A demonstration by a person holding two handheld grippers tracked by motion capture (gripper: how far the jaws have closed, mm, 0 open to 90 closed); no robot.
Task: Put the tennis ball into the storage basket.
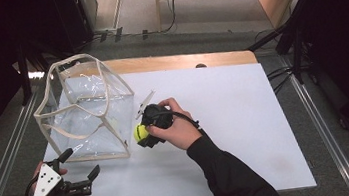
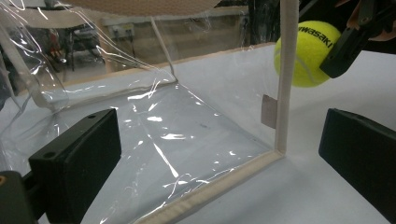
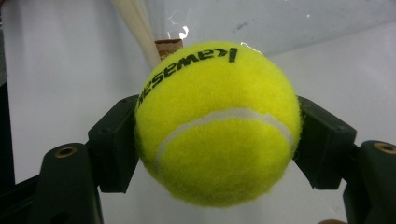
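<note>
Gripping the tennis ball [image 3: 217, 123] between both jaws, the right gripper [image 1: 143, 135] is holding it just beside the clear bag [image 1: 88, 111] on the white table [image 1: 245, 119]; the left gripper [image 1: 81, 167] is sitting released near the bag's front corner

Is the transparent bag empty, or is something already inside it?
Empty. Through the clear walls of the transparent bag just the white table shows. The tennis ball is outside, clamped in the right gripper.
</note>
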